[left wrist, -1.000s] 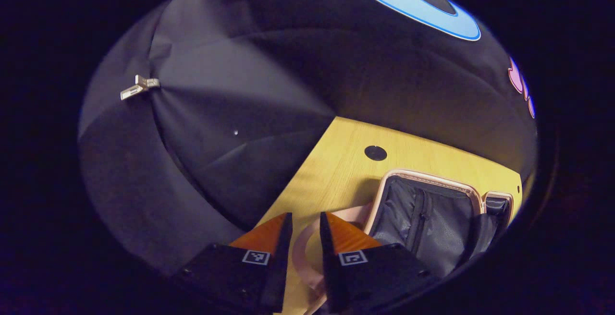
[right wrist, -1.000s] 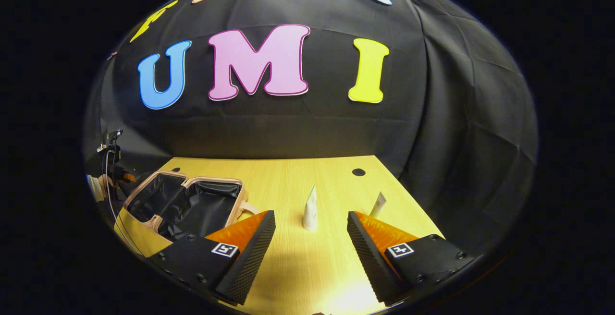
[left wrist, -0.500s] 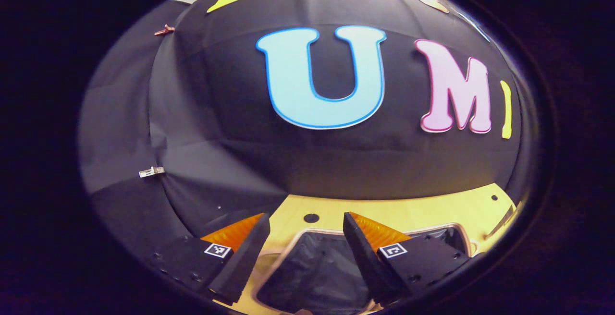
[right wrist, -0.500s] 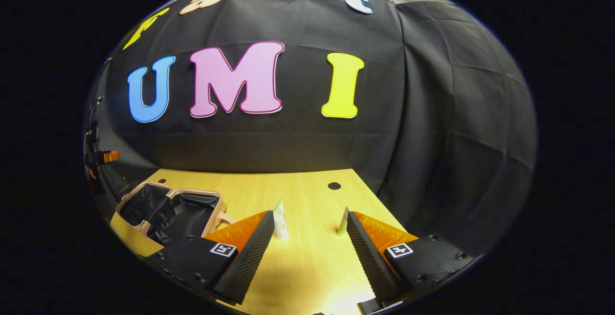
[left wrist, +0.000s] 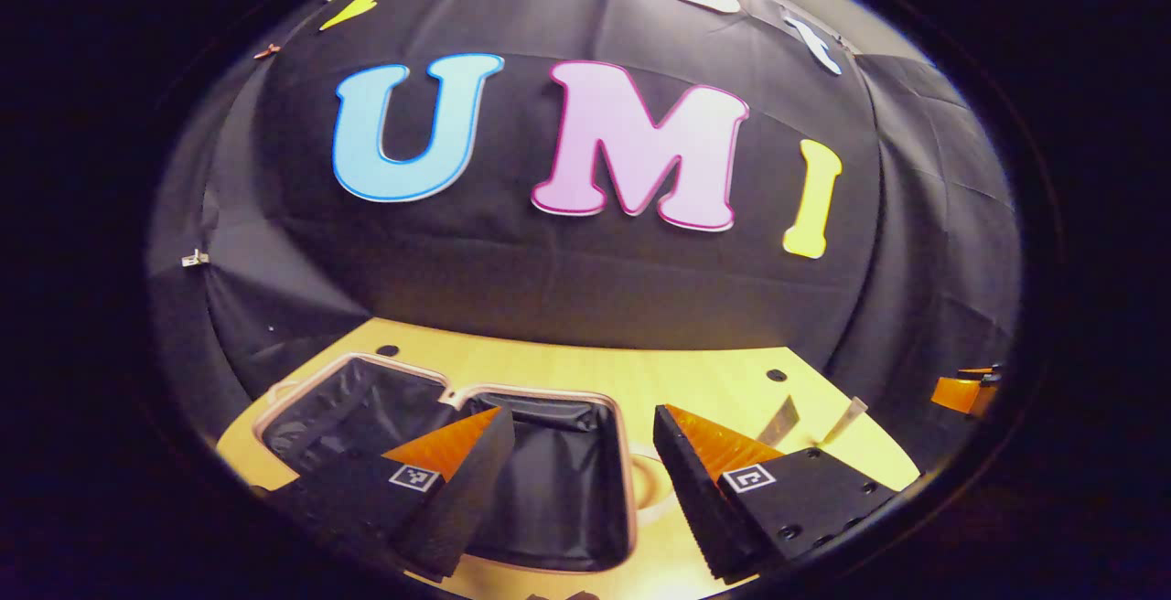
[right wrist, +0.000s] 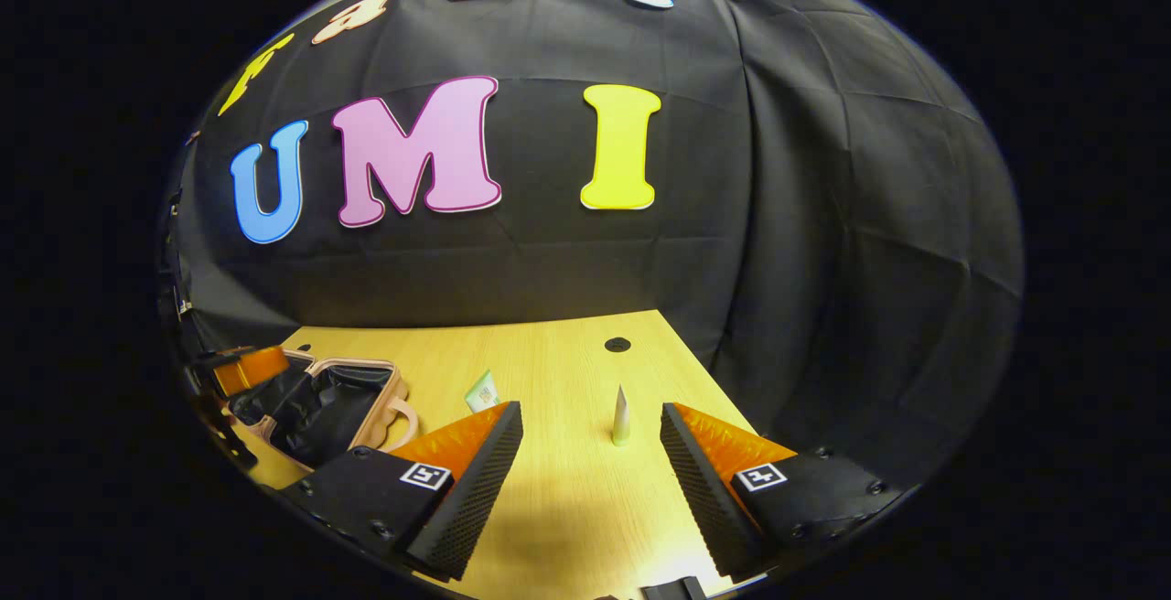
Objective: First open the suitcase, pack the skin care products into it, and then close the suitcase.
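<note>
The suitcase [left wrist: 558, 490] is seen lying fully open on the wooden worktop [right wrist: 558, 499], both halves flat and their dark lining exposed, so the first step of the task is judged done. Nothing is seen inside either half, as far as the lining can be made out.

Two skin care tubes are seen on the worktop, well apart from the suitcase. In the right gripper view, one tube [right wrist: 621, 417] stands upright ahead of the right gripper [right wrist: 590, 476], between the lines of its two fingers but farther off, while the other tube [right wrist: 481, 392] is partly hidden behind one finger. In the left gripper view, the same two tubes appear as pale slivers past the right-hand finger.

The left gripper [left wrist: 576, 481] is held above the open suitcase with its jaws apart and nothing between them. The jaws of the right gripper are also apart and empty, and no tube is touched.

Packing is therefore judged not yet begun: both tubes remain to be picked up and laid in the suitcase, after which the lid must be folded over and shut. The upright tube appears the nearer candidate for the right gripper.
</note>
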{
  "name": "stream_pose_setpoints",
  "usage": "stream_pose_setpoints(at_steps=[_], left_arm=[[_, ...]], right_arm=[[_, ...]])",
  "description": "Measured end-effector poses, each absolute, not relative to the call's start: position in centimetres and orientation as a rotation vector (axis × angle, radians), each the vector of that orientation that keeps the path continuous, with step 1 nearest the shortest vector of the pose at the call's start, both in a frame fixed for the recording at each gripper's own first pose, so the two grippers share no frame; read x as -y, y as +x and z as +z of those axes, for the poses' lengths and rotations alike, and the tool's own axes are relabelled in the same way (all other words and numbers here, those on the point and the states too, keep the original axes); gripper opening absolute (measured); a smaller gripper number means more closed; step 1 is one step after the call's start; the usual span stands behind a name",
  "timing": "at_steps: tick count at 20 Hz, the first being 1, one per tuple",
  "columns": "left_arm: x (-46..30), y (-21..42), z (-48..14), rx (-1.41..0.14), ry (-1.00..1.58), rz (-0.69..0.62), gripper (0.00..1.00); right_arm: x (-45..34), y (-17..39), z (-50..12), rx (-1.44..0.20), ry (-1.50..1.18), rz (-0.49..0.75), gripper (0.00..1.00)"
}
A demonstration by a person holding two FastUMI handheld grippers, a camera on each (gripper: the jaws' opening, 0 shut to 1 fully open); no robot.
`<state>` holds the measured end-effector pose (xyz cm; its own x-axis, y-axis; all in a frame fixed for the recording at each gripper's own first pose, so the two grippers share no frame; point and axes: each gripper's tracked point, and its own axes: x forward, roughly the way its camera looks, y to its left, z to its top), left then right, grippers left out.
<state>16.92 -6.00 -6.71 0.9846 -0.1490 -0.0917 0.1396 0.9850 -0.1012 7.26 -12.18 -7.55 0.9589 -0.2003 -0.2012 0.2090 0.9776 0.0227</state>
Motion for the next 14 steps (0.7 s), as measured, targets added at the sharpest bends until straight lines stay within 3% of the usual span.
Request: stream_pose_setpoints(at_steps=[8,14], left_arm=[[24.3,20.1,-15.4,-0.206,-0.008,-0.413,0.96],[28.6,27.6,-21.1,-0.281,0.025,-0.376,0.97]], right_arm=[[16.4,9.4,-12.9,-0.258,0.09,-0.211,0.96],[18.5,13.8,-17.6,-0.311,0.123,-0.211,0.97]])
